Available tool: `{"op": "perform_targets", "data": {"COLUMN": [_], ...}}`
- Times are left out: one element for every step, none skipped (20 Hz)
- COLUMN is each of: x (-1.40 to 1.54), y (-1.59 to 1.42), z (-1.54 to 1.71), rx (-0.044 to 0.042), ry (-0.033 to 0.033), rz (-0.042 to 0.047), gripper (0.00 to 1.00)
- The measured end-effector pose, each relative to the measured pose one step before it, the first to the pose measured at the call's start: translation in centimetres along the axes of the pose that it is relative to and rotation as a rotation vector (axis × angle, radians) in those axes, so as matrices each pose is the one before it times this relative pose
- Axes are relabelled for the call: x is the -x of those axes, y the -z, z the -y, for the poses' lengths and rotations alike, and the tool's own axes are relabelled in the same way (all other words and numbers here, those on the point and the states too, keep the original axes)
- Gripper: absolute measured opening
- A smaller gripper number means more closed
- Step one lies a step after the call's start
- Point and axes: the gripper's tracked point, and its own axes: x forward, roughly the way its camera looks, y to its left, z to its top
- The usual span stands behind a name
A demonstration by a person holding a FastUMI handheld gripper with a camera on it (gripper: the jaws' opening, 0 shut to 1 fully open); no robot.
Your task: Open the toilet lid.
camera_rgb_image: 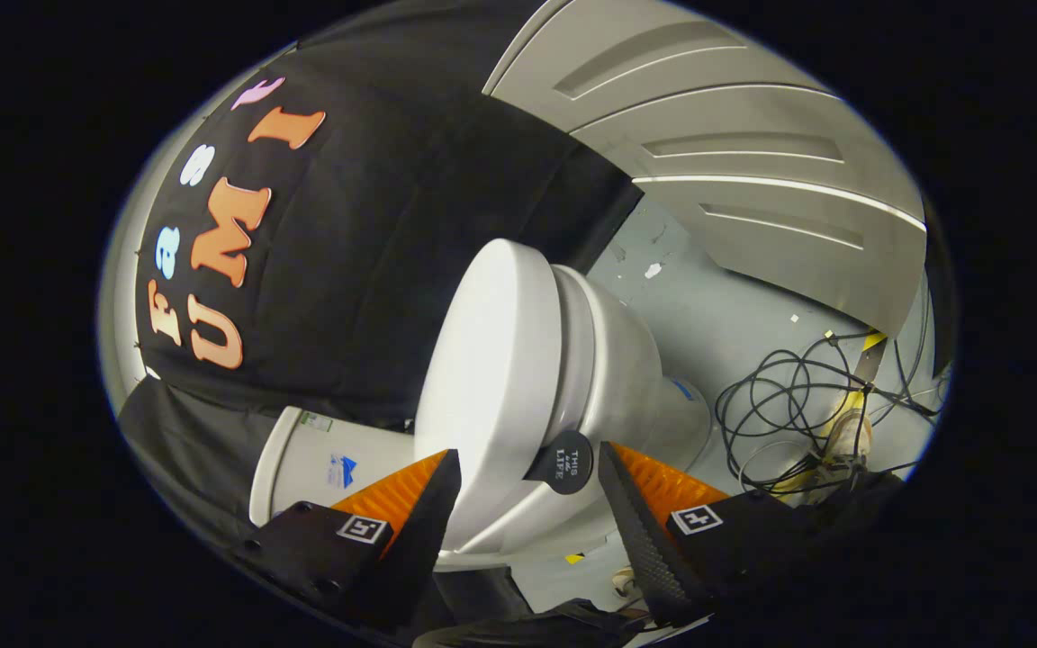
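Clearly, our gripper [527,490] stood wide apart at the bottom centre of the frame, one finger on each side of the front edge of the toilet lid [491,378], and we could not tell whether either finger touched it. The lid sat in the middle of the frame, white and smooth, lying close against the seat and bowl [613,360], which showed just to its right. A round dark sticker [563,462] sat at the lid's front rim, between our fingers and nearer the right one. The whole view was rolled sideways, so the toilet looked tipped over. At the lower left, behind the left finger, we saw the white tank [320,463]. Black cloth covered the wall at the upper left. A pale ribbed panel [734,144] filled the upper right. Below it lay grey floor [734,315], with a tangle of black cables [798,396] at the right.
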Motion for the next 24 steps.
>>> {"op": "perform_targets", "data": {"x": [-0.215,-0.182,-0.168,-0.016,-0.078,-0.427,-0.335,-0.524,-0.266,-0.242,-0.05,-0.032,0.0,0.024,0.01,-0.022,-0.033,-0.028,-0.102,-0.051,-0.125,-0.129,-0.069,0.121], "y": [0.096,-0.03,-0.052,-0.373,-0.212,-0.294,0.25,0.327,-0.062,-0.031,-0.066,-0.139,-0.114,-0.154,-0.055,-0.062,0.15,0.164,0.038,-0.031,0.207,0.148,0.257,-0.264], "z": [0.295,0.242,0.272,0.142,-0.092,0.134,0.227,0.133,0.161,0.062,-0.233,-0.249,-0.294,-0.12,0.045,-0.006,0.009,0.143,0.276,0.049,-0.182,-0.01,0.74,-0.172], "rx": [-0.0091,-0.01759,-0.01731,-0.01767,-0.02099,-0.02619,-0.02895,-0.0258,-0.01401,-0.00547,-0.00291,-0.00223,-0.00343,-0.00416,-0.00359,-0.00492,-0.0032,-0.00142,0.00506,0.00406,0.00138,0.00172,0.01304,-0.00296], "ry": [0.01152,0.00479,0.00356,-0.00465,-0.01134,-0.00568,-0.00428,-0.00545,-0.00052,-0.00206,-0.00773,-0.01133,-0.01538,-0.00976,-0.00134,-0.0013,0.00123,0.00473,0.01137,0.00109,-0.00373,0.002,0.02814,-0.00748], "rz": [-0.02111,-0.01534,-0.0062,0.00283,0.0056,-0.00035,-0.0138,-0.01632,-0.00871,0.0016,0.00602,0.00573,0.00399,0.006,0.00271,-0.00024,-0.00513,-0.00718,-0.00245,-0.00227,-0.00505,-0.00741,-0.00061,0.00037], "gripper": [0.99,0.99,0.99,0.98,0.98,0.98,0.97,0.96,0.96,0.95,0.88,0.86,0.84,0.81,0.74,0.74,0.74,0.74,0.62,0.5,0.47,0.47,0.39,0.3]}}
